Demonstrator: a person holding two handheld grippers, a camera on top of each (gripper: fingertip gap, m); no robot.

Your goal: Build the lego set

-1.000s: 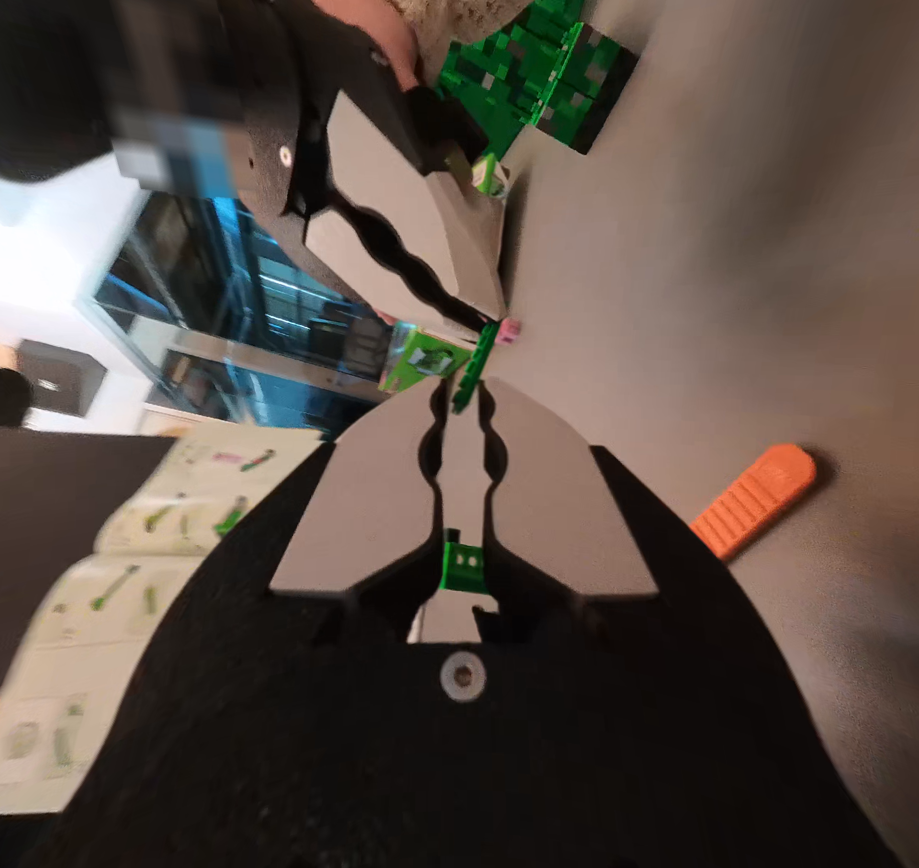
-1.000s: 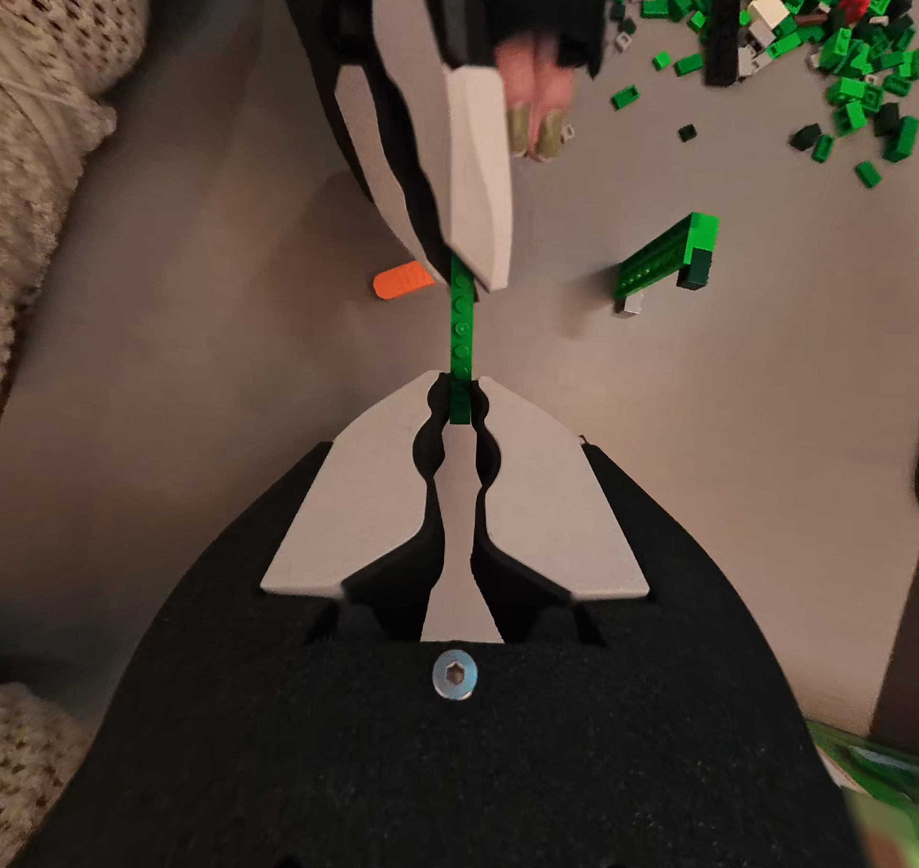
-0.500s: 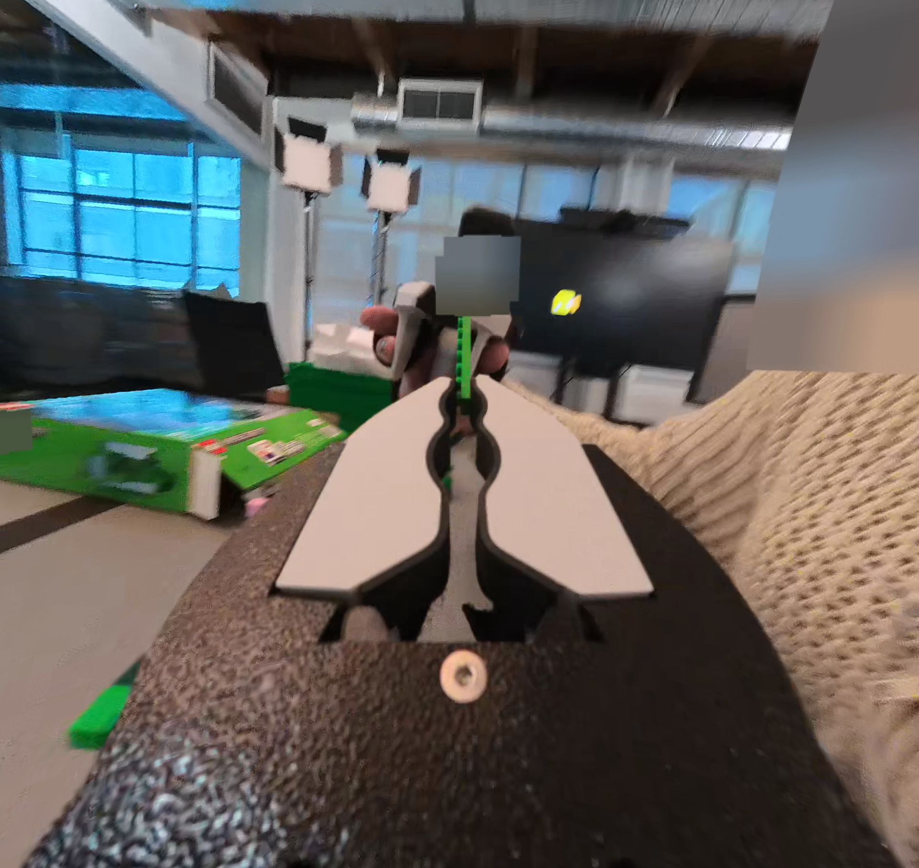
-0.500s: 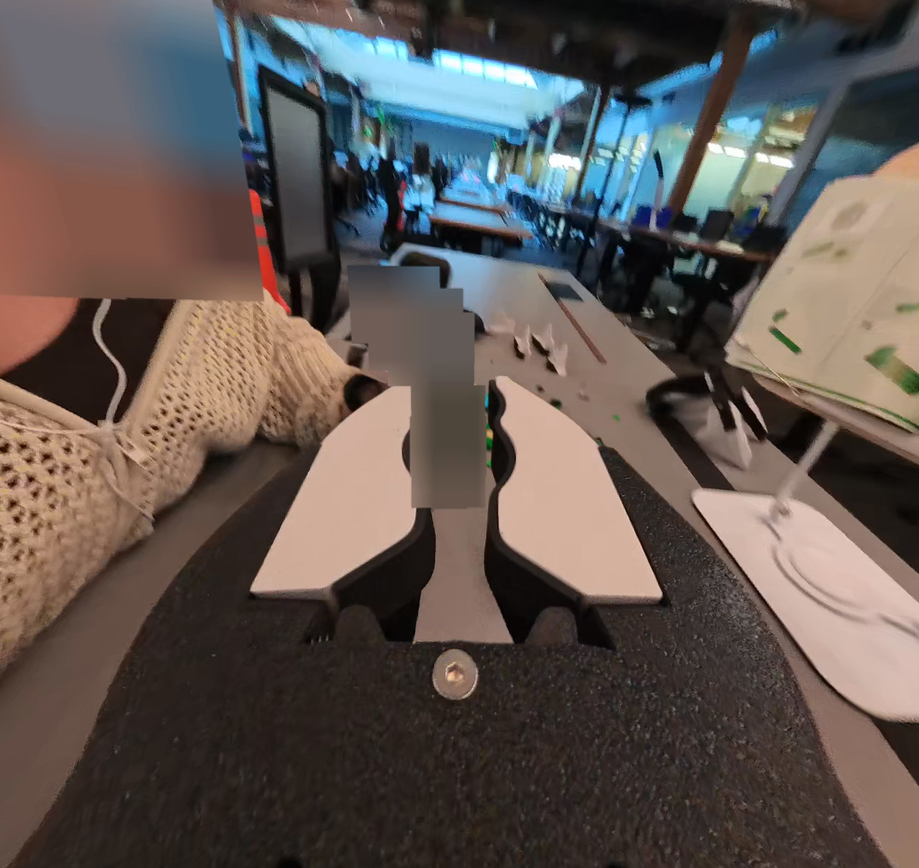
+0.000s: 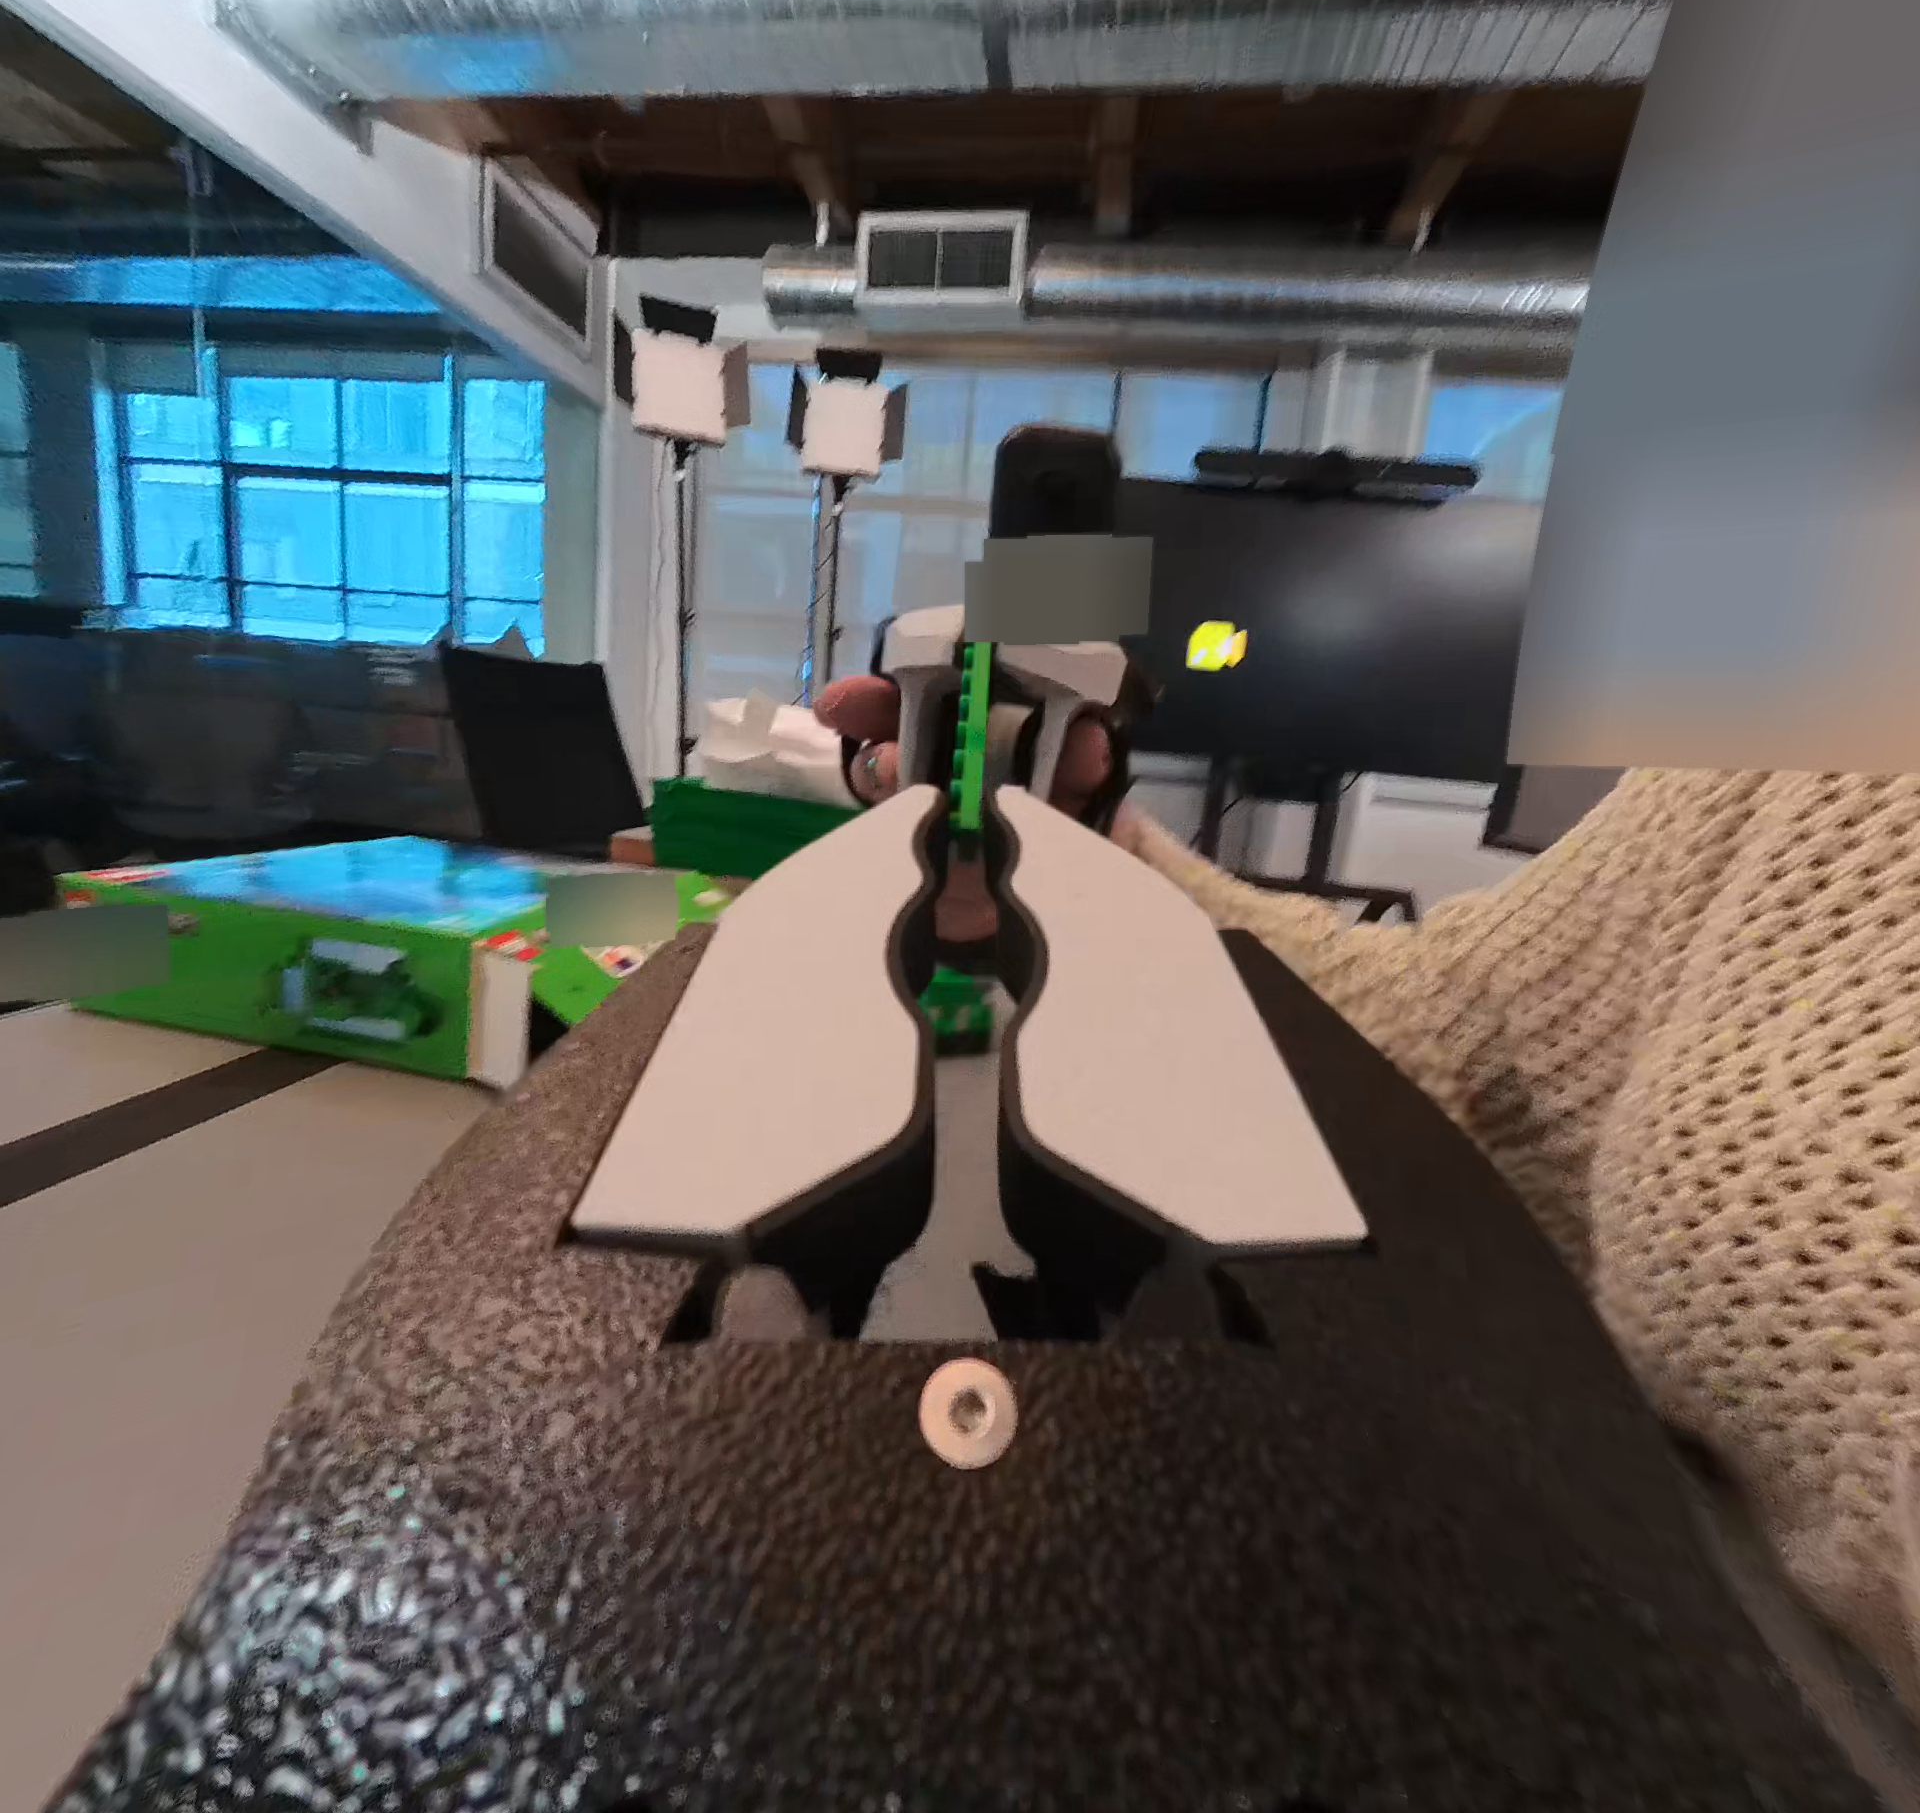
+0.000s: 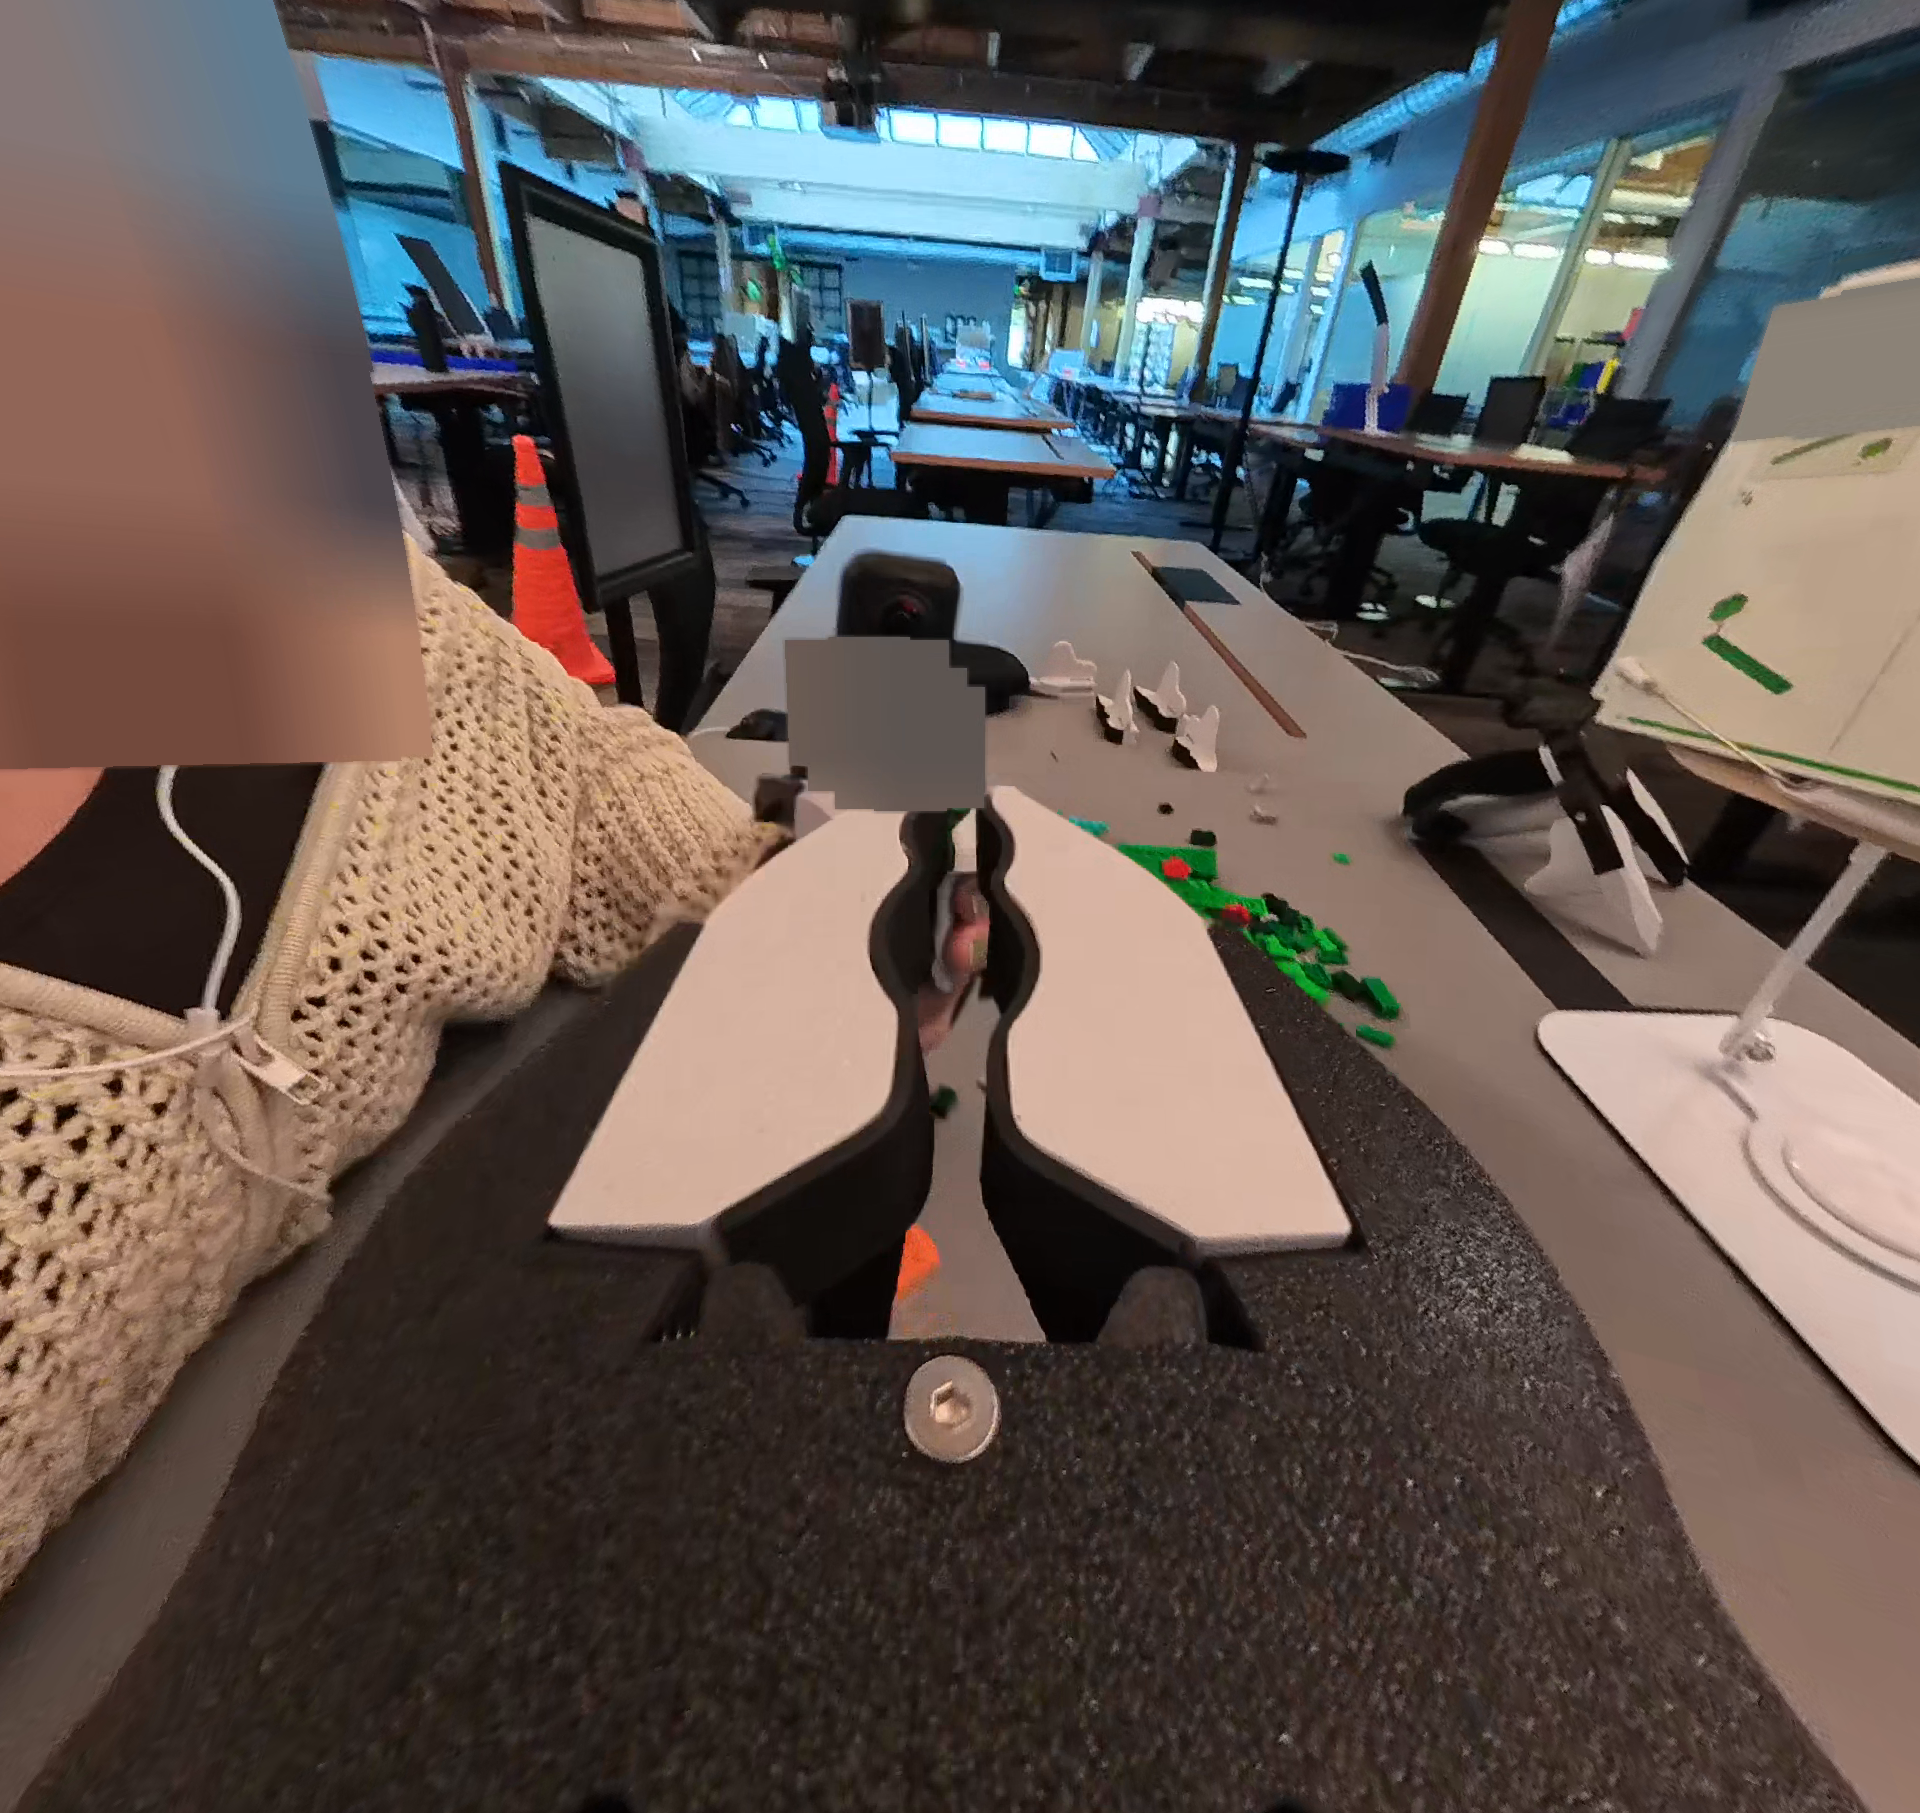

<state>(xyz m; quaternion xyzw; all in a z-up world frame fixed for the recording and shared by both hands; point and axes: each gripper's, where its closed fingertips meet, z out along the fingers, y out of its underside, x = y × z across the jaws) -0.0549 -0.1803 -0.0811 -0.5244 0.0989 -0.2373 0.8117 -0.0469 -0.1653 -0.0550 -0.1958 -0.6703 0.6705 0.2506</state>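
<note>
A long thin green lego plate [image 5: 971,724] is held in the air, edge-on, between my two grippers, which face each other. My left gripper [image 5: 968,813] is shut on its near end. My right gripper [image 5: 987,698] shows beyond it, shut on the far end, with a hand around it. In the right wrist view my right gripper [image 6: 961,813] has its tips closed to a narrow slit, and the plate barely shows there. A mosaic patch hides most of the left gripper in that view. A pile of loose green, black and red bricks [image 6: 1278,922] lies on the grey table [image 6: 1039,579].
A green lego box [image 5: 312,953] lies at the left on the table. An instruction booklet [image 6: 1766,620] stands on a white stand [image 6: 1714,1119] at the right. An orange brick separator [image 6: 914,1264] lies below the right gripper. A person's knitted sleeve [image 5: 1662,1140] is close by.
One second ago both grippers pointed down at the table with the plate between them. Both have swung up level, still holding the plate. Little has moved in the last half second.
</note>
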